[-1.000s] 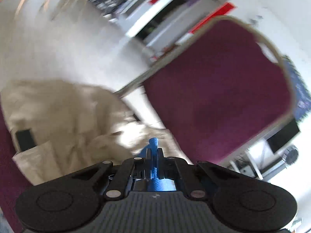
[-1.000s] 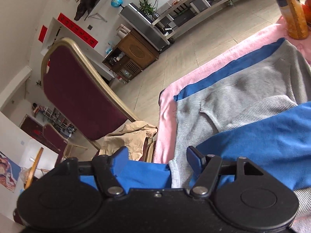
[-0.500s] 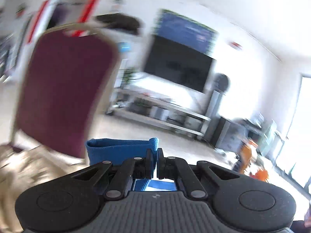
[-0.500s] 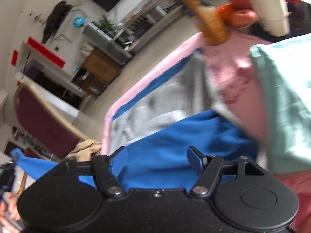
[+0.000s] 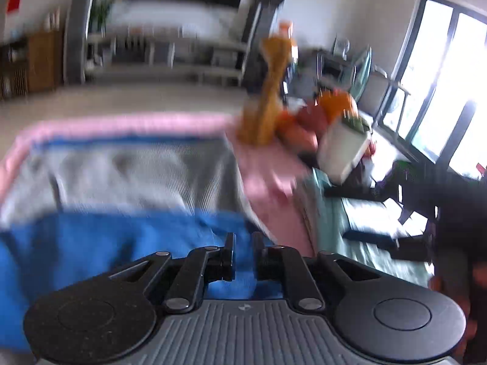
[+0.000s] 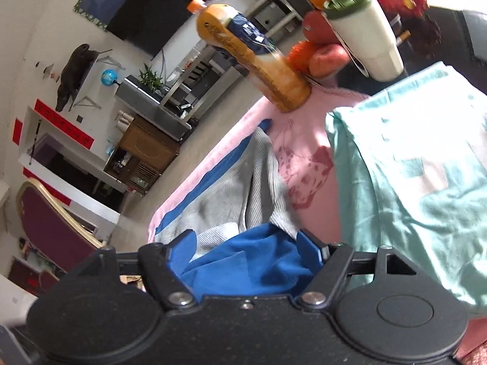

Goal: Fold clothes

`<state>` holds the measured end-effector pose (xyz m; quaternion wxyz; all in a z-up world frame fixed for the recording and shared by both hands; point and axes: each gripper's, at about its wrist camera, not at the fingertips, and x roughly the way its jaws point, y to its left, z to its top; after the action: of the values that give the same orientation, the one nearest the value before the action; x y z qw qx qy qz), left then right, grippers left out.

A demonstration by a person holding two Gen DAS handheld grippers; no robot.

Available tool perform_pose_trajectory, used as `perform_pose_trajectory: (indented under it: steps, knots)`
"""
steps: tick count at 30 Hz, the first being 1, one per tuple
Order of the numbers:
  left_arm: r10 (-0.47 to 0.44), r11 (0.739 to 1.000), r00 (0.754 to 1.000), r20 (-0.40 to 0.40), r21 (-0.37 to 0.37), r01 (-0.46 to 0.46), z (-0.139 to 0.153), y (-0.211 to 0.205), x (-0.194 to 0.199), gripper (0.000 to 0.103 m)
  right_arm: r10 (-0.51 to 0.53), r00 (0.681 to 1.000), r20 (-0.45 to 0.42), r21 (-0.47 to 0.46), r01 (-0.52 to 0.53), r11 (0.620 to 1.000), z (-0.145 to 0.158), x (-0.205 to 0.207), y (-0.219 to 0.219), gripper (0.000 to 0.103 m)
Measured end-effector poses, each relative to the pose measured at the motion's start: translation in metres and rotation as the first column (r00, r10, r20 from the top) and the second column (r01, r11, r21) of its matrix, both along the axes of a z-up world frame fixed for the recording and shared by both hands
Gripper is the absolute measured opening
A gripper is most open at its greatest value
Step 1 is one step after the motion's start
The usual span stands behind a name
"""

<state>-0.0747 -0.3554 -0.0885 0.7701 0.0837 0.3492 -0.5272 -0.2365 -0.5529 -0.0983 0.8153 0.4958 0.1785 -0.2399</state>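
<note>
A blue garment [image 5: 106, 243] lies bunched on the near side of the table, over a grey ribbed garment [image 5: 137, 176]. My left gripper [image 5: 243, 255] hovers just above the blue cloth. Its jaws are opening, with a narrow gap through which blue cloth shows; the pads do not press on it. The view is blurred. My right gripper [image 6: 246, 243] stands wide with its jaws still opening. A rumpled fold of the blue garment [image 6: 243, 261] lies between its blue pads, and the grey garment [image 6: 231, 194] lies beyond.
A pink cloth [image 6: 307, 158] covers the table. A mint-green garment [image 6: 411, 167] lies to the right. At the far edge stand an orange bottle [image 6: 252, 57], a white tumbler [image 6: 368, 39] and fruit [image 6: 322, 51]. A maroon chair [image 6: 45, 222] stands off the table's left end.
My left gripper swung from the chair side to over the table, bringing the blue cloth, and its jaws have parted. My right gripper slid right along the table, jaws slightly wider.
</note>
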Motion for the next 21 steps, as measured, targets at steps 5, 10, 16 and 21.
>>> perform_pose_trajectory:
  steps: [5, 10, 16, 21]
  knots:
    - [0.014, 0.999, 0.999, 0.032, 0.037, -0.015, 0.015, 0.05, 0.027, 0.03, 0.035, 0.999, -0.022, 0.016, -0.034, 0.999, -0.005, 0.006, 0.0, 0.072]
    - [0.189, 0.981, 0.972, 0.137, 0.027, -0.194, 0.026, 0.123, 0.088, 0.033, 0.144, 0.984, -0.102, -0.017, -0.147, 0.989, -0.008, 0.035, 0.019, 0.072]
    - [0.426, 0.879, 0.878, 0.22, 0.132, -0.459, -0.014, 0.161, 0.165, 0.0, 0.258, 0.931, -0.257, -0.027, -0.274, 0.961, -0.021, 0.094, 0.024, 0.053]
    - [0.366, 0.841, 0.925, 0.101, 0.391, -0.375, -0.058, 0.143, 0.181, 0.0, 0.283, 0.913, -0.294, -0.023, -0.303, 0.953, -0.034, 0.123, 0.014, 0.053]
